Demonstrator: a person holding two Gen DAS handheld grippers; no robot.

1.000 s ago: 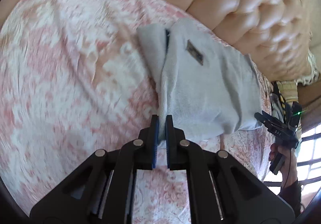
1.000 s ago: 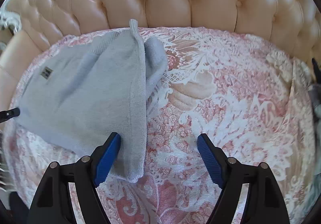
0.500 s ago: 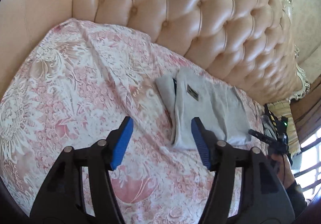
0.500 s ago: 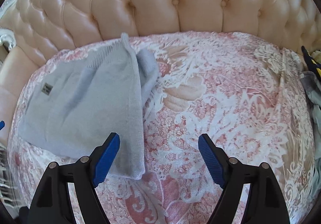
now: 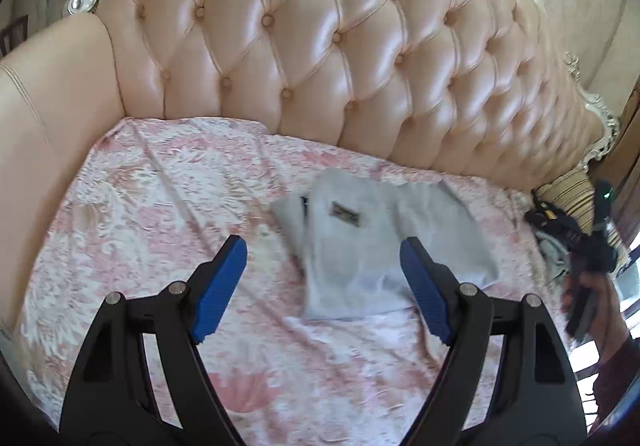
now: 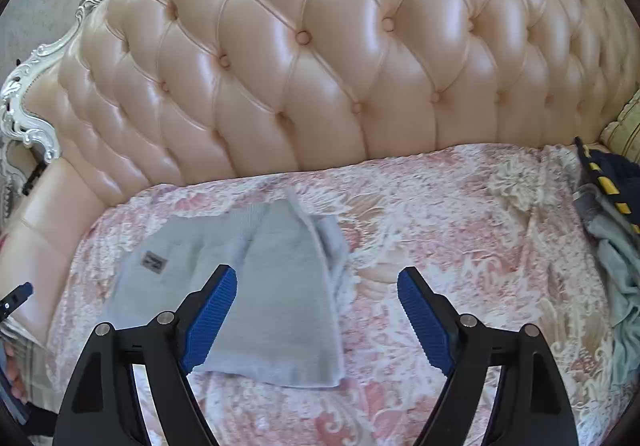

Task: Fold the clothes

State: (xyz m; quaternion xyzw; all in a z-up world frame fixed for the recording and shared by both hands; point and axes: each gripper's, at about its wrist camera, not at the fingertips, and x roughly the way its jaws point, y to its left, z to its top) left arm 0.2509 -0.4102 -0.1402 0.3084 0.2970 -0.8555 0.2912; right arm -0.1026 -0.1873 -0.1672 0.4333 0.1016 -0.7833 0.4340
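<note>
A folded light grey knitted garment [image 5: 384, 246] with a small dark rectangular label [image 5: 345, 214] is lying flat on a pink and white floral cover [image 5: 160, 206] spread over the seat of a cream tufted leather sofa [image 5: 320, 46]. The sofa's buttoned back is rising just behind the garment, and a padded armrest [image 5: 52, 94] is standing at the left of the left wrist view.

The left claw [image 5: 323, 284] is hanging above the cover with its blue ribbed pads [image 5: 219, 286] spread wide and the jaws opening further; nothing is gripped, and the garment's near edge is showing below, in the gap between the pads. The right claw [image 6: 317, 316] is also standing wide open and holding nothing, hovering over the garment's right-hand folded edge, with its left pad showing in front of the grey knit and its right pad over bare cover.

In the right wrist view, a heap of other clothes [image 6: 612, 222], dark navy with yellow marks and pale grey-green, is lying at the far right end of the seat, well apart from the folded garment. A striped cushion [image 6: 624, 126] is sitting behind that heap.
</note>
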